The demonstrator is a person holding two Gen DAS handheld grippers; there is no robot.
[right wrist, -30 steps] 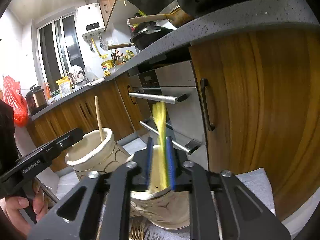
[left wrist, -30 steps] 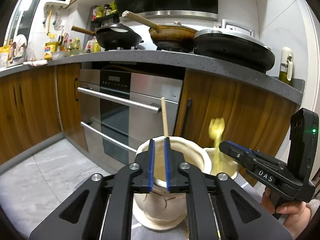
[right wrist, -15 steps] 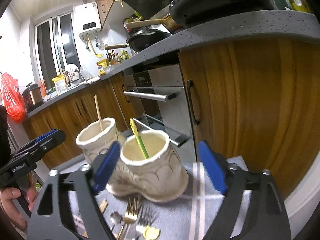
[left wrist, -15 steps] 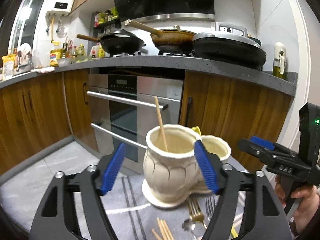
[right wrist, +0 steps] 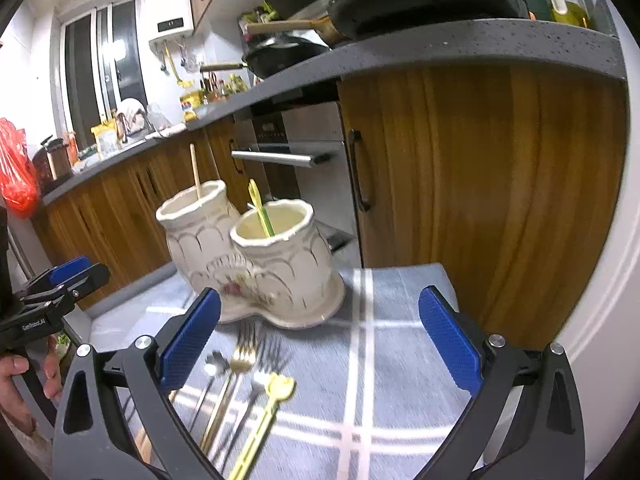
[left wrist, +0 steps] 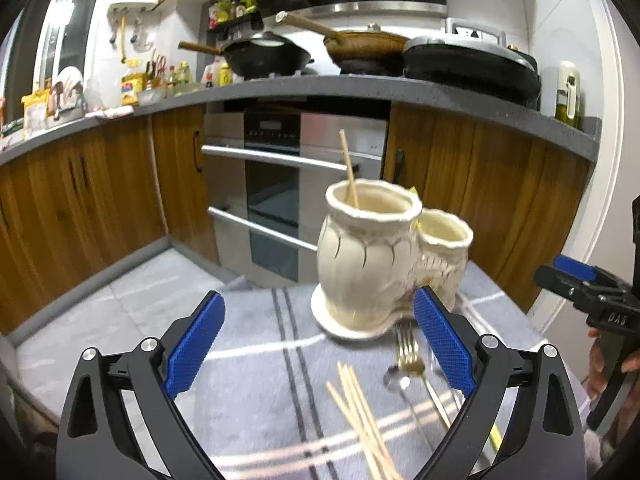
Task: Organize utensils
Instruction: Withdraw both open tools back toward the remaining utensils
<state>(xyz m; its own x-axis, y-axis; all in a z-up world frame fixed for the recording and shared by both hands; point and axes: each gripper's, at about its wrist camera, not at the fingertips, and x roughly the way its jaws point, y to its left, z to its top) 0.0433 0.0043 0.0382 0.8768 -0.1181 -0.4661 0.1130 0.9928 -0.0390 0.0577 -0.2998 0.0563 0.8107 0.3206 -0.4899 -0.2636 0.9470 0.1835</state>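
Two joined pots (right wrist: 256,256): chopstick (right wrist: 195,172) left, yellow utensil (right wrist: 261,210) right.

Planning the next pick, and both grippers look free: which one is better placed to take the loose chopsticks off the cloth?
Left, probably. The left gripper hangs open with the chopsticks lying between its fingers. The right gripper, also open, has the forks and yellow utensil before it.

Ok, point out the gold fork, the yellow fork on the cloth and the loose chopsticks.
gold fork (right wrist: 243,356), right wrist view, on its tines.
yellow fork (right wrist: 280,386), right wrist view, on its head.
chopsticks (left wrist: 360,408), left wrist view, mid-bundle.
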